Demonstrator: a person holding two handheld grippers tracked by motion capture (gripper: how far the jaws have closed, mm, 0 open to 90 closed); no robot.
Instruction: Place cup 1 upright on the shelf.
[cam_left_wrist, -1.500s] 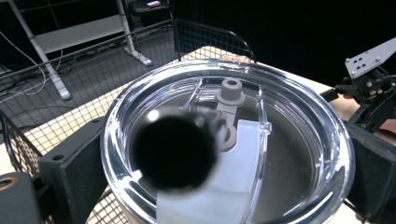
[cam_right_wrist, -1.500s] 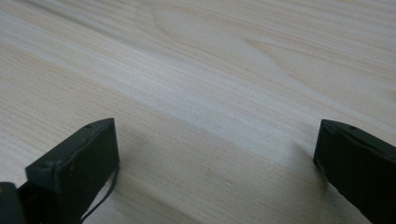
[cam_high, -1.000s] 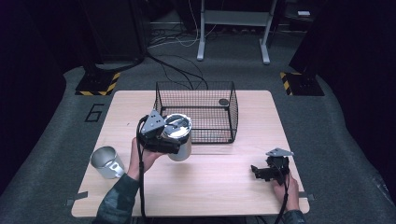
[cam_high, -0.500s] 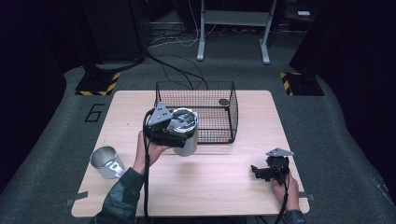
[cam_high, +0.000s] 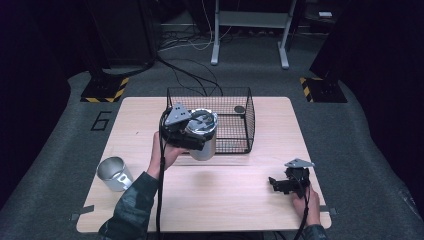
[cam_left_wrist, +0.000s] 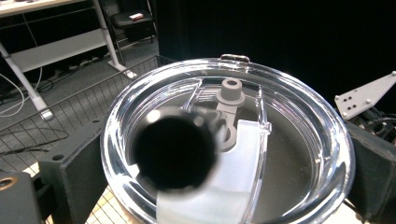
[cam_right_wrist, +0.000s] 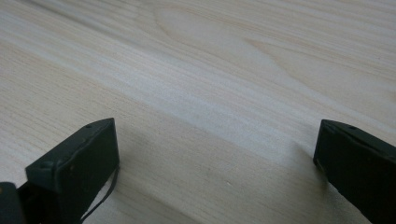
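The wooden table (cam_high: 240, 200) stands on grey carpet in a dark room, with a wire basket (cam_high: 235, 112) at its 12 o'clock edge. I hold the left gripper (cam_high: 192, 132) raised just at the basket's near-left corner, its jaws clamped on a steel tumbler (cam_high: 205, 145) with a clear lid (cam_left_wrist: 224, 140). In the left gripper view the lid sits between my two jaws, one pressed at its 9 o'clock side and one at its 3 o'clock side. A second steel cup (cam_high: 114, 173) lies tipped at the table's 8 o'clock area, well apart. My right gripper (cam_high: 281, 184) rests at 4 o'clock on the table, jaws spread wide with bare wood between them.
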